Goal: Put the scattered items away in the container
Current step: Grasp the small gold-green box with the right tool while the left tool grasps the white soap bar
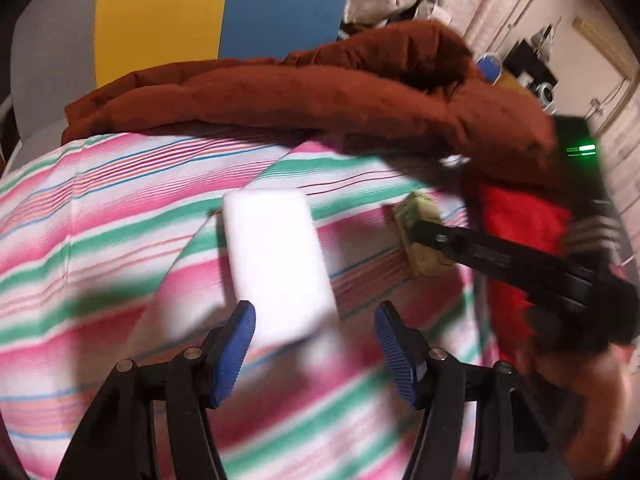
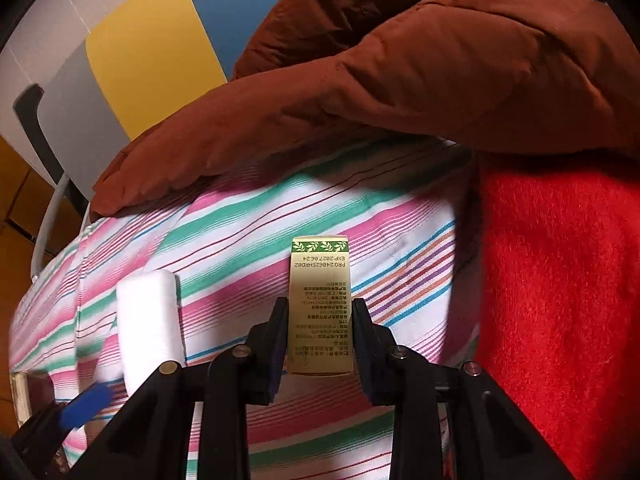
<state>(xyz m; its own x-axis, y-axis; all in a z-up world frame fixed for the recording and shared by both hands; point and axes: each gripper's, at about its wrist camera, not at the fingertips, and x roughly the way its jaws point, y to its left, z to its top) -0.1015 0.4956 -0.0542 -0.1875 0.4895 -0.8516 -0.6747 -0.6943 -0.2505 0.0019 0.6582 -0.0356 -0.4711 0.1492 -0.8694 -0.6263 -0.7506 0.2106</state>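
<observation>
Striped bedsheet (image 2: 248, 216) is bounded at the far side by a brown padded jacket (image 2: 400, 92) and at the right by a red fleece blanket (image 2: 560, 280); open sheet remains to the left. Right gripper (image 2: 320, 332): jaws clamped on a gold box (image 2: 320, 300), long axis pointing away along the jaws. Left gripper (image 1: 316, 336): jaws wide apart, holding nothing, over the near end of a white foam block (image 1: 276, 256) lying on the sheet, its long axis running away from the gripper.

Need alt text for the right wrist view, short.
The right gripper has its fingers shut on a small gold box with a green leaf band, above a striped bedsheet. A white block lies to its left; a brown jacket and red blanket lie beyond.
</observation>
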